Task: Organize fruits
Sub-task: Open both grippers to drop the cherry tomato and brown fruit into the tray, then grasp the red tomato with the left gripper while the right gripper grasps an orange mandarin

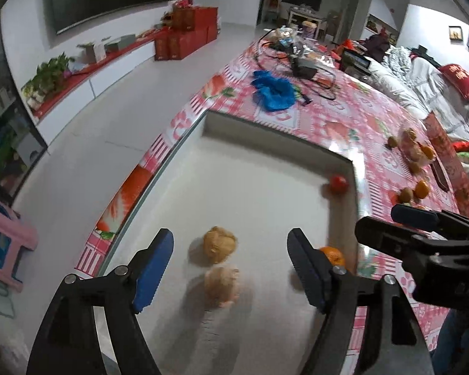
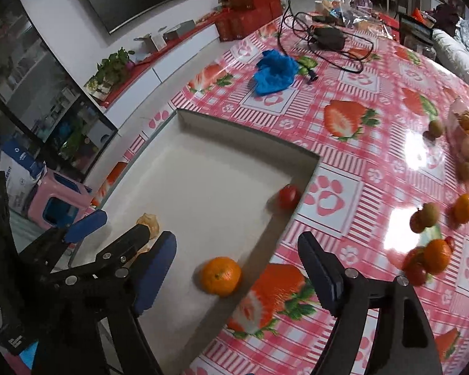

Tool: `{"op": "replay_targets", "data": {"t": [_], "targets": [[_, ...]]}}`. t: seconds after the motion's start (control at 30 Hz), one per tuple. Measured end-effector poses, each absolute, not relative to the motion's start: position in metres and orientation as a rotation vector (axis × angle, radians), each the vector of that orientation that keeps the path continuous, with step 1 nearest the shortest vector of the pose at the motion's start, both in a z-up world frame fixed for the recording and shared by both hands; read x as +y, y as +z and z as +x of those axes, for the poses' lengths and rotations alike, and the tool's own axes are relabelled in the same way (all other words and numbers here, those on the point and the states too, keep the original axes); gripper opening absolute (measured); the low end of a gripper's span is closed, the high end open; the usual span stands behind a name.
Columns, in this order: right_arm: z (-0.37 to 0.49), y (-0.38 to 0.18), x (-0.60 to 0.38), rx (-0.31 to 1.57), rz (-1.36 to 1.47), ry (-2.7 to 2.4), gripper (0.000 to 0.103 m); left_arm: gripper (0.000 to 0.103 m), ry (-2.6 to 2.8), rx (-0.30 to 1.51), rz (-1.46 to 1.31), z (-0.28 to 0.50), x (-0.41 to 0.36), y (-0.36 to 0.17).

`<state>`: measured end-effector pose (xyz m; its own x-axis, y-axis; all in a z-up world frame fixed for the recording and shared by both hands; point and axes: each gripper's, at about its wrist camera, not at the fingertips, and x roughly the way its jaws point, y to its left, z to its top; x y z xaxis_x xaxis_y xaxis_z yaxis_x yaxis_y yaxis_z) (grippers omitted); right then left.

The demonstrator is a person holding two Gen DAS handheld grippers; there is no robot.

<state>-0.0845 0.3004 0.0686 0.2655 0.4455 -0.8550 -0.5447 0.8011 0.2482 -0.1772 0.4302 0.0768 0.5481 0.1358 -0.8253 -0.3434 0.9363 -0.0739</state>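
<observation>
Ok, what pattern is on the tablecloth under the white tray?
Pink-and-white checks with strawberries and paw prints on the tablecloth, clearest in the right wrist view.

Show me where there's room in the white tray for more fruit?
The white tray is bare across its far half, behind the red fruit. Near the fingers it's crowded: two tan fruits and an orange. The tablecloth's right edge is full of loose fruit.

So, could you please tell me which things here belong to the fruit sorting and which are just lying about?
Belongs to the job:
white tray
orange in the tray
red fruit in the tray
two tan fruits in the tray
loose fruits on the tablecloth
left gripper, open
right gripper, open

Just lying about:
blue bag
black cable
red boxes
</observation>
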Motion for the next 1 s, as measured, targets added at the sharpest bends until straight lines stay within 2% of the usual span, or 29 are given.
{"op": "replay_targets", "data": {"t": [0.23,0.27,0.3,0.5,0.67,1.0], "targets": [[-0.074,0.072,0.248,1.122,-0.026,0.594,0.083,0.080,0.199,0.909,-0.182,-0.169,0.387,0.104],[-0.072,0.073,0.240,1.120,-0.021,0.581,0.099,0.081,0.183,0.898,-0.171,-0.168,0.377,0.109],[-0.069,0.075,0.227,1.107,-0.017,0.547,0.103,0.081,0.163,0.892,-0.162,-0.167,0.367,0.112],[-0.047,0.077,0.157,1.101,0.077,0.405,0.103,0.081,0.048,0.900,-0.091,-0.153,0.303,0.108],[-0.030,0.061,0.098,1.126,0.115,0.250,0.103,0.081,-0.008,0.966,-0.024,-0.138,0.244,0.068],[-0.004,0.018,0.046,1.184,0.136,0.111,0.103,0.081,0.022,1.037,-0.030,-0.110,0.224,0.018]]}}
